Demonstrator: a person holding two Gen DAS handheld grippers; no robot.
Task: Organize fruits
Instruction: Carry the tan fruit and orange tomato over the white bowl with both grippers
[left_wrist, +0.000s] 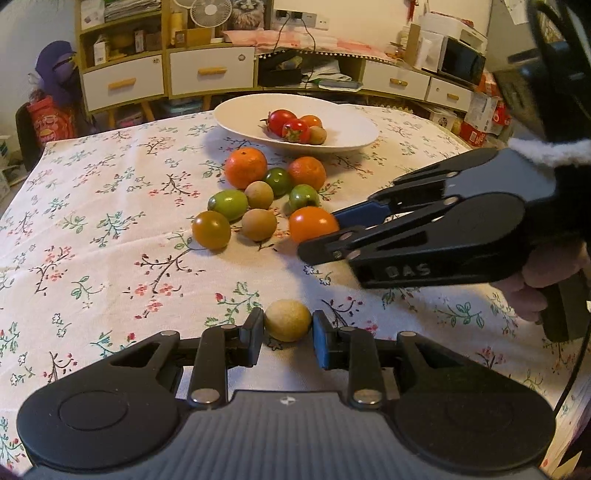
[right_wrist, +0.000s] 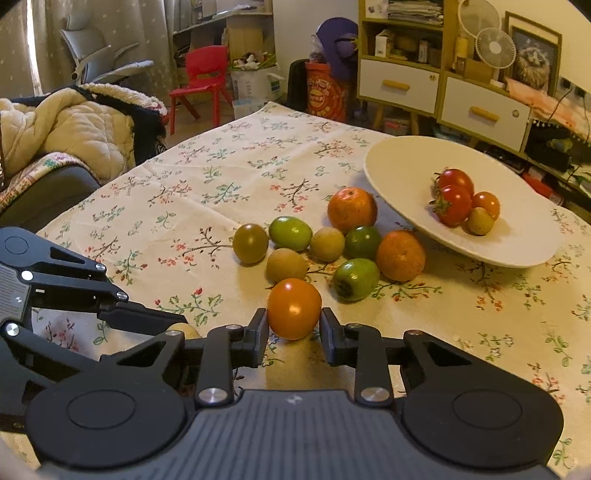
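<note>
Step in hand: pick-up, both hands loaded. The left gripper (left_wrist: 288, 326) is clenched on a small round pale-tan fruit (left_wrist: 287, 320), held near the front edge of the floral tablecloth (left_wrist: 110, 258), apart from the main cluster. The right gripper (right_wrist: 294, 325) is clamped on a smooth round orange tomato (right_wrist: 294, 308) at the near edge of the loose cluster of oranges, green fruits and tan fruits (right_wrist: 325, 243); no earlier view is given, so only the closed grip is reported.

The shallow white ceramic plate (right_wrist: 388, 162) sits beyond the cluster and already carries two red tomatoes, a small orange one and a tan fruit.

Next move, as judged: lift each fruit clear without nudging its neighbours, carry it over the rim, lower and release gently so that nothing rolls.
</note>
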